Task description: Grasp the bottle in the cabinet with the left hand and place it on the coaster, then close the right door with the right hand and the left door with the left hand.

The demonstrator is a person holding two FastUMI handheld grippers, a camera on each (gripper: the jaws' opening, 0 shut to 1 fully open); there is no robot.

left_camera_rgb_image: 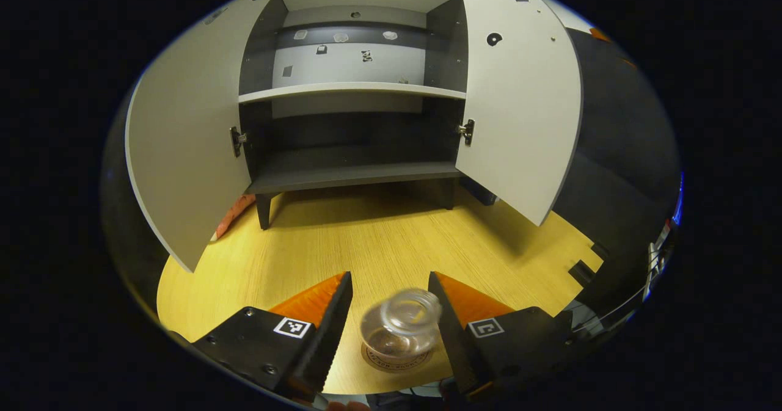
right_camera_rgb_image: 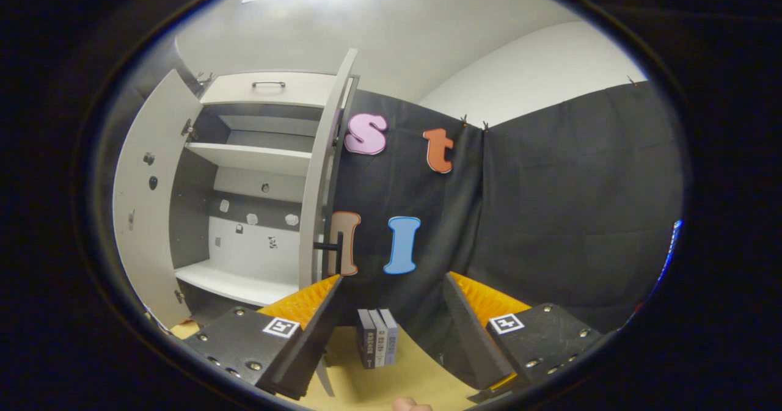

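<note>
The bottle stood on the coaster between the left gripper's spread jaws. Both cabinet doors stood open; the right gripper was spread, holding nothing.

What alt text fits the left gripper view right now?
A clear bottle stands on a round coaster between the open fingers of the left gripper, on a wooden table. Beyond it, a cabinet stands with both doors open, its shelves bare.

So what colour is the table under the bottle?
Yellowish wood grain table, best in the left gripper view, under the bottle.
</note>
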